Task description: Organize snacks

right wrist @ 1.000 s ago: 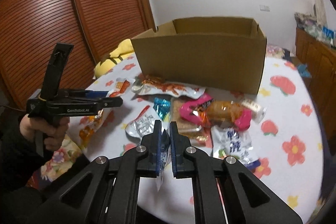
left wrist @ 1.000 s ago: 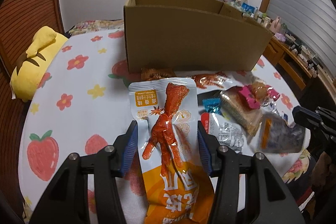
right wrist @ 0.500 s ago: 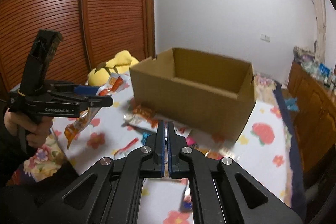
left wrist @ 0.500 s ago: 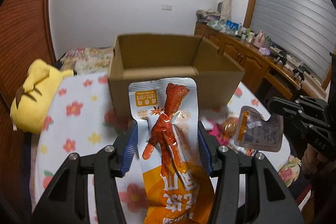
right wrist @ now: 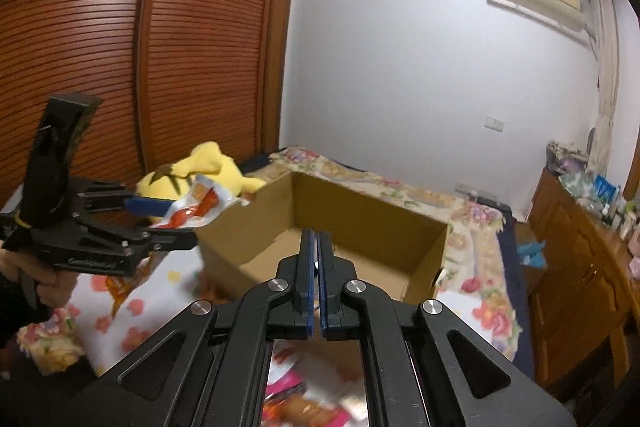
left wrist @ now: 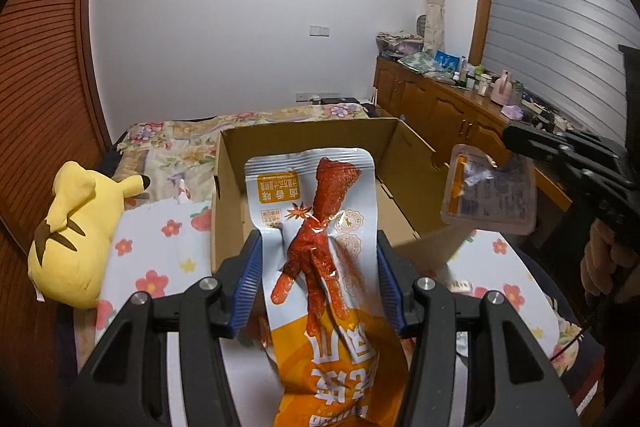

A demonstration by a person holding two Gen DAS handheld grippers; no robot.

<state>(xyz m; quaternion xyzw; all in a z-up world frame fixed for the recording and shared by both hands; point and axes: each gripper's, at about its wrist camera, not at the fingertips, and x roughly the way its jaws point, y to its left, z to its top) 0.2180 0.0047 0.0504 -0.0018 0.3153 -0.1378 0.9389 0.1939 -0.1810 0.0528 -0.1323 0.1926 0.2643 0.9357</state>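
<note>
Left wrist view: the left gripper (left wrist: 318,269) pinches an orange-and-white chicken-foot snack packet (left wrist: 320,251) above the open brown cardboard box (left wrist: 404,167). Right wrist view: the right gripper (right wrist: 318,267), pressed together, pinches a thin translucent grey-and-orange snack pouch (left wrist: 490,197) beside the box.

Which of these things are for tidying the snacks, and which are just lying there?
For the job: chicken-foot packet in the left gripper; clear packet in the right gripper; cardboard box.

Just lying about: yellow plush toy, dresser clutter.
</note>
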